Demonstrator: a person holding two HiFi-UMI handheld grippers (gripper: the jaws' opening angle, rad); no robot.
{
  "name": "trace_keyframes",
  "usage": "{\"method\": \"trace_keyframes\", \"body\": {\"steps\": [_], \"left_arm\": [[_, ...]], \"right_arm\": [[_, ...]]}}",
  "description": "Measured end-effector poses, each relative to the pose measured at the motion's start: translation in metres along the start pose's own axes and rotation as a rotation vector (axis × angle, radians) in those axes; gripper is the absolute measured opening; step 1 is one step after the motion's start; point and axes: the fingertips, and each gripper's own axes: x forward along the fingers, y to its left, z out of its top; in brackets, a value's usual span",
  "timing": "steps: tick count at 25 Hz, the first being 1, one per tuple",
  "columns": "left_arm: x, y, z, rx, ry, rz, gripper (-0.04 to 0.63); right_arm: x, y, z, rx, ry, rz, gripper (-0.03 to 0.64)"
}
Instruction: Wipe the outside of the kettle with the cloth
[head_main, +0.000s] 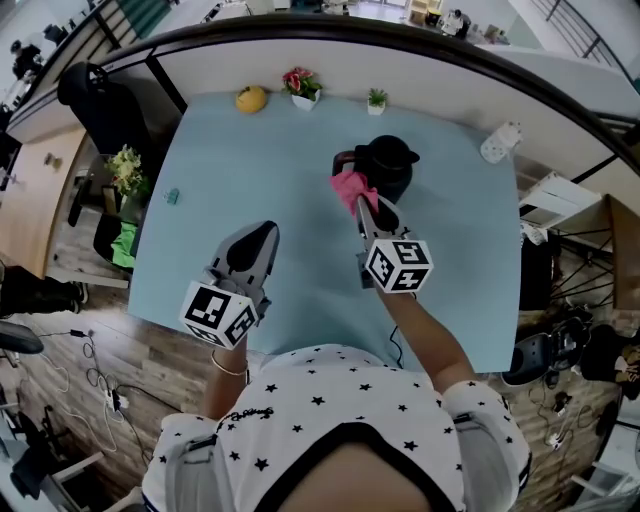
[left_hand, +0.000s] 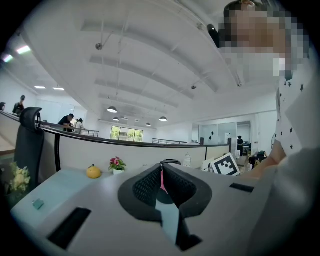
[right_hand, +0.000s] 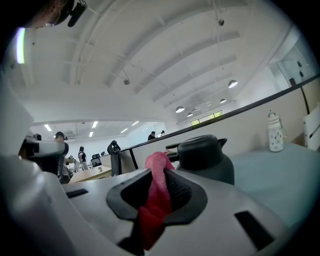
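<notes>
A black kettle (head_main: 388, 163) stands upright on the pale blue table (head_main: 260, 190), toward its far middle; it also fills the centre of the right gripper view (right_hand: 204, 159). My right gripper (head_main: 364, 210) is shut on a pink cloth (head_main: 351, 188), and the cloth's free end lies against the kettle's near left side. The same pink cloth (right_hand: 157, 196) sits pinched between the jaws in the right gripper view. My left gripper (head_main: 252, 240) hovers over the table to the left of the kettle, shut with nothing in it, and the kettle shows through the slit as a thin strip.
Along the far edge stand a yellow fruit-shaped object (head_main: 251, 98), a small pot of pink flowers (head_main: 302, 86) and a little green plant (head_main: 376, 100). A white bottle (head_main: 499, 142) lies at the far right corner. A small teal item (head_main: 171, 196) rests near the left edge.
</notes>
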Motion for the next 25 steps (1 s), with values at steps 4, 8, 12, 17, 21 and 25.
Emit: {"method": "trace_keyframes", "body": {"steps": [4, 8, 12, 17, 21, 25], "left_arm": [[-0.004, 0.008, -0.002, -0.008, 0.003, 0.023, 0.037], [-0.006, 0.012, -0.002, -0.007, 0.010, 0.035, 0.037], [-0.003, 0.010, -0.002, -0.003, 0.015, 0.029, 0.037], [0.004, 0.003, -0.003, 0.004, 0.027, 0.007, 0.037], [0.009, -0.002, -0.002, 0.012, 0.030, -0.010, 0.037], [0.012, -0.004, -0.002, 0.016, 0.033, -0.016, 0.037]], "right_arm": [[0.020, -0.003, -0.015, -0.036, 0.034, -0.022, 0.060], [0.025, -0.012, -0.028, -0.049, 0.063, -0.051, 0.060], [0.017, -0.028, -0.030, -0.050, 0.071, -0.086, 0.060], [0.002, -0.050, -0.026, -0.035, 0.058, -0.130, 0.060], [-0.010, -0.065, -0.022, -0.023, 0.044, -0.158, 0.061], [-0.020, -0.082, -0.017, 0.005, 0.030, -0.193, 0.061]]}}
